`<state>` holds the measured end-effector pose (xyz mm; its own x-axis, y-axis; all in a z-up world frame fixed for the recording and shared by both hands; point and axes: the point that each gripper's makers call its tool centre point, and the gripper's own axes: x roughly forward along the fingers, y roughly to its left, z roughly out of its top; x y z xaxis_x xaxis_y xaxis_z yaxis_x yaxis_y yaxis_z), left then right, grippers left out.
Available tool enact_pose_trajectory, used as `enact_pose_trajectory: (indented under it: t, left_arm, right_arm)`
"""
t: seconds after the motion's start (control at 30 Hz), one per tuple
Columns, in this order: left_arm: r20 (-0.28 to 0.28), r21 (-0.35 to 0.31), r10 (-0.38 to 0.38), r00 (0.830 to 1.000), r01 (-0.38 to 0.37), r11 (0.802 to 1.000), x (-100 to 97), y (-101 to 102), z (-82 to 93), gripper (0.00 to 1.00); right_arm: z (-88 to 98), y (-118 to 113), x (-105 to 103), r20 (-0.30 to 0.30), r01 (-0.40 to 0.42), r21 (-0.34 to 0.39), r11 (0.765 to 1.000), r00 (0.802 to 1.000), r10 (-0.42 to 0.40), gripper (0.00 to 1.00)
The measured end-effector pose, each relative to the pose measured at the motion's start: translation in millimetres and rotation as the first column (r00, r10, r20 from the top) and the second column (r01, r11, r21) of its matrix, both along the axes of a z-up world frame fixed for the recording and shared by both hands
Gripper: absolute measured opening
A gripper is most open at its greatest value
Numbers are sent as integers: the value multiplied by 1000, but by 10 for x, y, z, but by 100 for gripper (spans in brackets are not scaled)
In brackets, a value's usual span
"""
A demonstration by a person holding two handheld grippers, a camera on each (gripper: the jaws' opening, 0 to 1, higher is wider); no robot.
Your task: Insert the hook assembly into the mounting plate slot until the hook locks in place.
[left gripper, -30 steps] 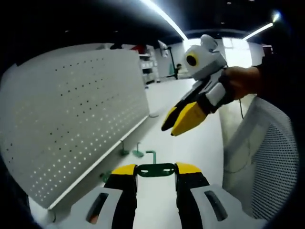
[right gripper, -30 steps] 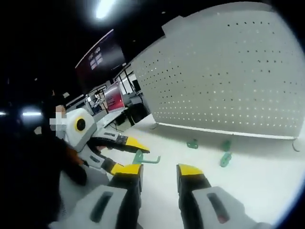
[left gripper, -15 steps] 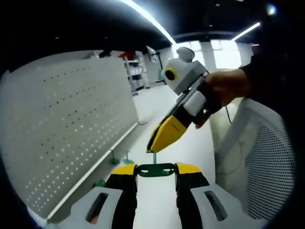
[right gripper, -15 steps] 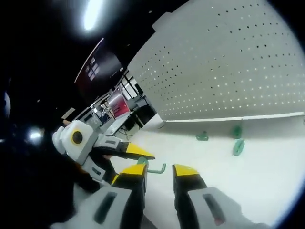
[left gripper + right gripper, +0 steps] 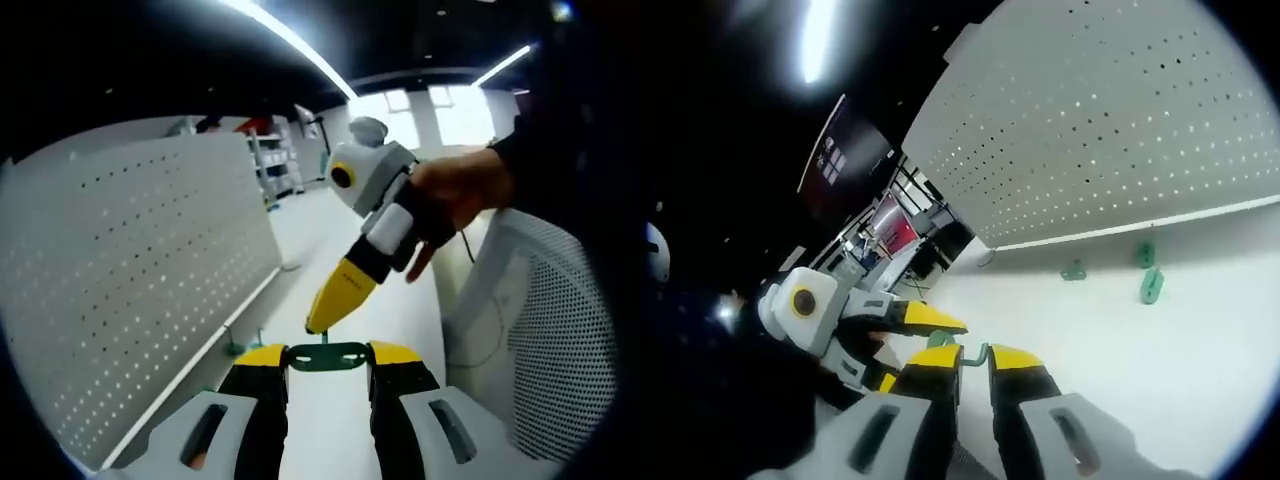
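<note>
Left gripper (image 5: 328, 357) first: I have its yellow-tipped jaws pinching a dark green mounting plate (image 5: 327, 356) crosswise between them, held above the white surface (image 5: 400, 300). From there, going by size, I see a big white pegboard (image 5: 130, 290) standing along the surface's edge, and a white mesh chair back (image 5: 545, 340) on the other side. My right gripper (image 5: 973, 357) reaches in with its jaws drawn nearly together around the green hook (image 5: 978, 351); I cannot tell whether they actually grip it. In the left gripper view its yellow tip (image 5: 335, 300) sits just above the plate, held by a hand (image 5: 455, 200). Smallest, spare green hooks (image 5: 1152, 285) lie on the surface near the foot of the pegboard.
</note>
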<state>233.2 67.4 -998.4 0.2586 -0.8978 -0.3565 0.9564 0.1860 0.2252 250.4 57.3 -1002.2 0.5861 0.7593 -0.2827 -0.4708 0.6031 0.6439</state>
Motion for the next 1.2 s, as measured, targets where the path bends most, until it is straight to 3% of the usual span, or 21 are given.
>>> enact_pose_trajectory:
  t: [0.2, 0.43, 0.57, 0.83, 0.93, 1.0, 1.13, 1.2]
  left_arm:
    - [17, 21, -9, 1000, 9, 1000, -1, 6, -37, 31]
    - [44, 62, -16, 999, 13, 998, 17, 25, -103, 31]
    - [22, 67, -9, 1000, 7, 998, 24, 25, -141, 31]
    - [-138, 16, 2, 990, 0, 1000, -10, 31, -167, 32]
    - [-230, -24, 5, 973, -10, 1000, -19, 28, -161, 35]
    - [-325, -57, -13, 946, -6, 998, -54, 27, -162, 34]
    - [-400, -87, -53, 915, 20, 996, -108, 42, -165, 32]
    - [-400, -86, -64, 914, 31, 996, -109, 51, -167, 33]
  right_arm:
    - [74, -16, -27, -29, 7, 72, 997, 1000, -5, 3]
    - [144, 59, -45, -17, -18, 70, 997, 1000, 19, 1]
    - [214, 157, -78, 22, -59, 17, 998, 998, 58, 1]
    - [207, 218, -110, 65, -108, -76, 991, 991, 113, 0]
    - [186, 212, -134, 81, -125, -110, 986, 988, 134, 0]
    - [185, 220, -155, 92, -136, -123, 983, 985, 148, 0]
    - [197, 247, -196, 106, -163, -134, 978, 978, 177, 0]
    - [208, 279, -243, 122, -198, -158, 967, 968, 218, 0]
